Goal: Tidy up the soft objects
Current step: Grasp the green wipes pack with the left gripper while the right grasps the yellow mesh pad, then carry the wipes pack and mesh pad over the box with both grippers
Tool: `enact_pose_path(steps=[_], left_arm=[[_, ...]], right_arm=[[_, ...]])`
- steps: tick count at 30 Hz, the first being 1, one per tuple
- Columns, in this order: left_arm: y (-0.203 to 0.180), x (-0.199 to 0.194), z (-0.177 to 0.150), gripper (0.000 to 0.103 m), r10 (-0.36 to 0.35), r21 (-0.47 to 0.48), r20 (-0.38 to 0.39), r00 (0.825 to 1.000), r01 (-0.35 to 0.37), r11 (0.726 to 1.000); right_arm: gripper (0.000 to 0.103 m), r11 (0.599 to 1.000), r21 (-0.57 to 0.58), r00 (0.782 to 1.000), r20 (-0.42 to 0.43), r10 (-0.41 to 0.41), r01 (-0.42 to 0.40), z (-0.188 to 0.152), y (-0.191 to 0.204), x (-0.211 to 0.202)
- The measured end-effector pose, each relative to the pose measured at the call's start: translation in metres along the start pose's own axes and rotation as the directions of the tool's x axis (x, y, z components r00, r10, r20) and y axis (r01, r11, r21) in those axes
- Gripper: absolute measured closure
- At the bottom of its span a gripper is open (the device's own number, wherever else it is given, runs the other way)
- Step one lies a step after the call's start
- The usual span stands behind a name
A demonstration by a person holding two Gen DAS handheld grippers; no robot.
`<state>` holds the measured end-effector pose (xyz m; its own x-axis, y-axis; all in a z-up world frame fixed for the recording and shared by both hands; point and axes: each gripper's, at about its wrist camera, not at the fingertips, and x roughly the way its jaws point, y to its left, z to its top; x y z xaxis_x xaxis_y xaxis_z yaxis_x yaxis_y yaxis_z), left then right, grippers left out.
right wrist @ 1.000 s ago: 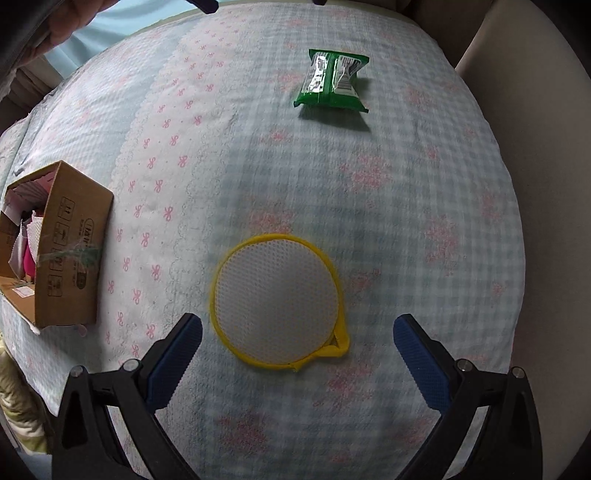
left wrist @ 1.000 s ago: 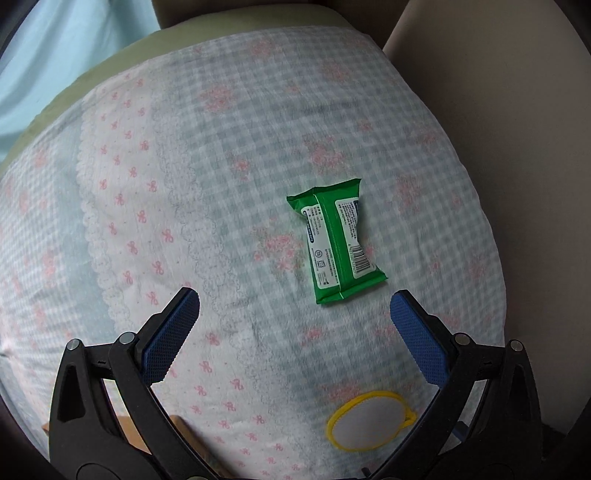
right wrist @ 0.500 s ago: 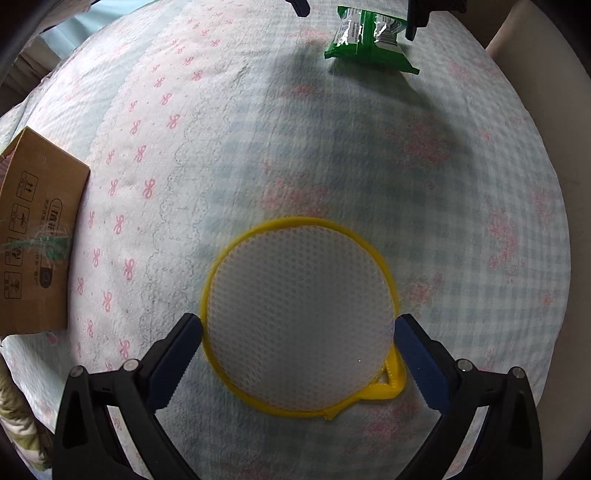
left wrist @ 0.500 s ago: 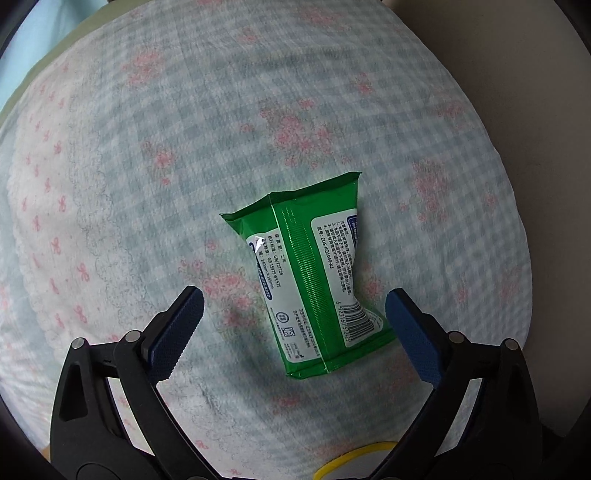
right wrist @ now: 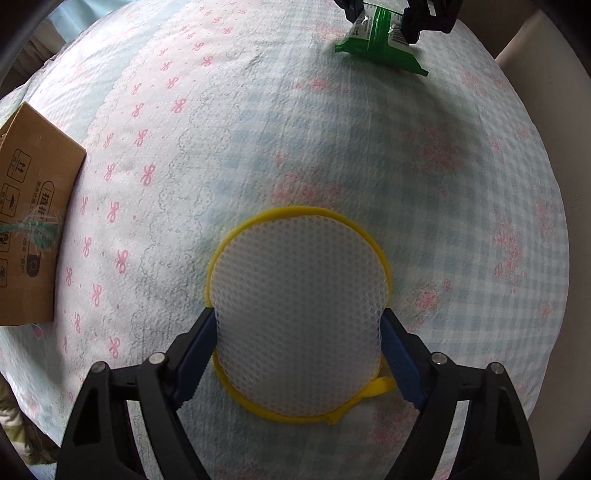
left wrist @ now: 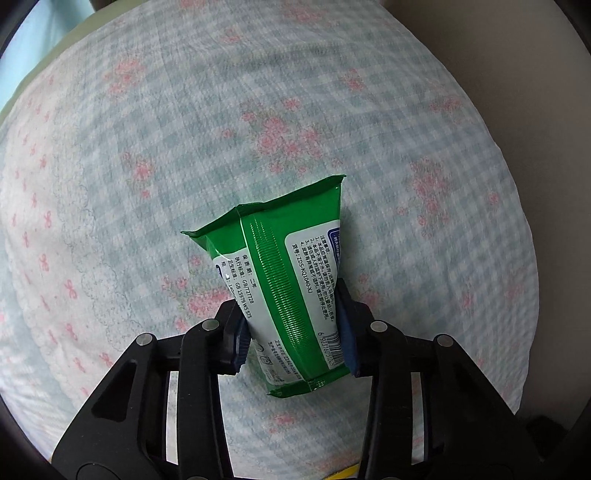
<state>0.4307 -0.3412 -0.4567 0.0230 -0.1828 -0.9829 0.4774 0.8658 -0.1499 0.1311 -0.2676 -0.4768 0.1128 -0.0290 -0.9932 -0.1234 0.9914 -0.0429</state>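
Note:
A green wet-wipes pack (left wrist: 284, 291) lies on the checked floral bedspread (left wrist: 184, 147). My left gripper (left wrist: 293, 334) is shut on its near end, blue pads pressing both sides. It also shows at the top of the right wrist view (right wrist: 380, 48), held by the left gripper (right wrist: 384, 18). A round white mesh sponge with a yellow rim (right wrist: 299, 314) lies on the bedspread. My right gripper (right wrist: 299, 354) is shut on its near half, squeezing it narrower.
A cardboard box (right wrist: 33, 210) stands at the left edge of the bed in the right wrist view. A beige surface (left wrist: 546, 129) borders the bed on the right.
Both grippers moved forward and closed: the left on the wipes pack, the right on the mesh sponge, which is now pinched in at its sides.

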Motion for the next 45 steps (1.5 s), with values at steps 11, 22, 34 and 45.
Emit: enact_pose_path(steps=[11,22,34,45], left_arm=[[0.02,-0.03,-0.025,0.072,-0.017,-0.013,0.032,0.999,0.018,1.0],[0.019,-0.111,-0.055,0.072,-0.005,-0.022,0.098,0.995,0.007,1.0],[0.03,-0.259,-0.121,0.072,0.039,-0.135,0.258,0.965,-0.004,0.991],[0.094,-0.364,-0.262,0.072,0.187,-0.344,0.342,0.921,-0.062,0.937]], right_arm=[[0.07,0.998,0.048,0.998,0.039,0.049,-0.05,0.002,-0.001,-0.011],[0.071,0.992,0.111,0.992,0.116,0.048,-0.061,0.021,-0.029,-0.058],[0.071,0.997,0.056,0.966,0.256,0.042,-0.058,0.015,-0.026,-0.182],[0.071,0.986,-0.133,0.923,0.358,0.138,-0.096,0.028,0.028,-0.276]])
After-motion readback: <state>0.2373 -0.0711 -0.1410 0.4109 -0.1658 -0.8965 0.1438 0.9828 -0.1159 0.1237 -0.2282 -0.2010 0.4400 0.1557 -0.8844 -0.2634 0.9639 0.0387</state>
